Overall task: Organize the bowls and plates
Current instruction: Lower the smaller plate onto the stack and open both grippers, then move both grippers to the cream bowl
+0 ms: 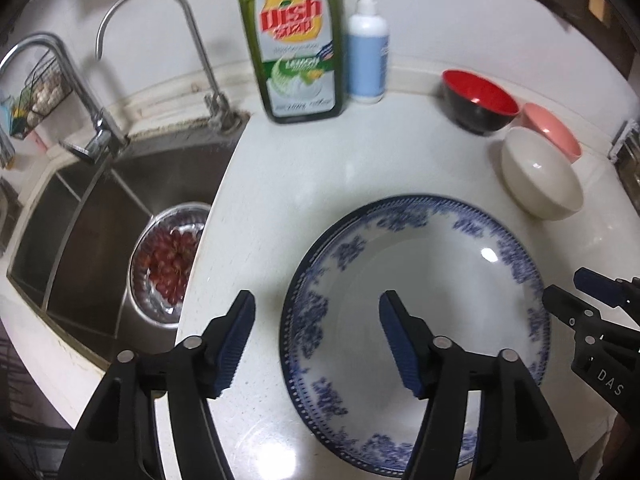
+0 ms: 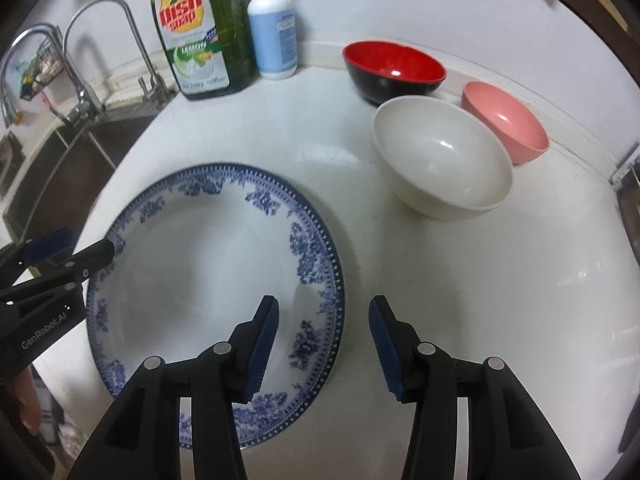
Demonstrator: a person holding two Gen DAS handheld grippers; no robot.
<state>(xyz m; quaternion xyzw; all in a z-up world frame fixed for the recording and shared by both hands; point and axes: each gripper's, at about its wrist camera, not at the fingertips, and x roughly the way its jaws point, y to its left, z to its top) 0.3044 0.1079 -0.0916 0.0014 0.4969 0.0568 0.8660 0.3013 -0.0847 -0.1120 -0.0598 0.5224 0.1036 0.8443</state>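
Observation:
A blue-and-white patterned plate [image 1: 440, 264] lies flat on the white counter; it also shows in the right wrist view [image 2: 192, 256]. A cream bowl [image 1: 540, 178] [image 2: 442, 160], a pink bowl [image 1: 554, 130] [image 2: 506, 120] and a red-and-black bowl [image 1: 478, 100] [image 2: 394, 70] stand behind it to the right. My left gripper [image 1: 316, 344] is open, straddling the plate's left rim just above it. My right gripper [image 2: 324, 344] is open, straddling the plate's right rim; it also shows at the left wrist view's right edge [image 1: 576, 292].
A green dish soap bottle [image 1: 296, 40] [image 2: 204, 28] and a white pump bottle [image 1: 368, 48] [image 2: 274, 28] stand at the back wall. A steel sink [image 1: 92, 232] with taps lies left, holding a metal bowl of red fruit [image 1: 168, 264]. A metal rack edge [image 2: 628, 200] is at right.

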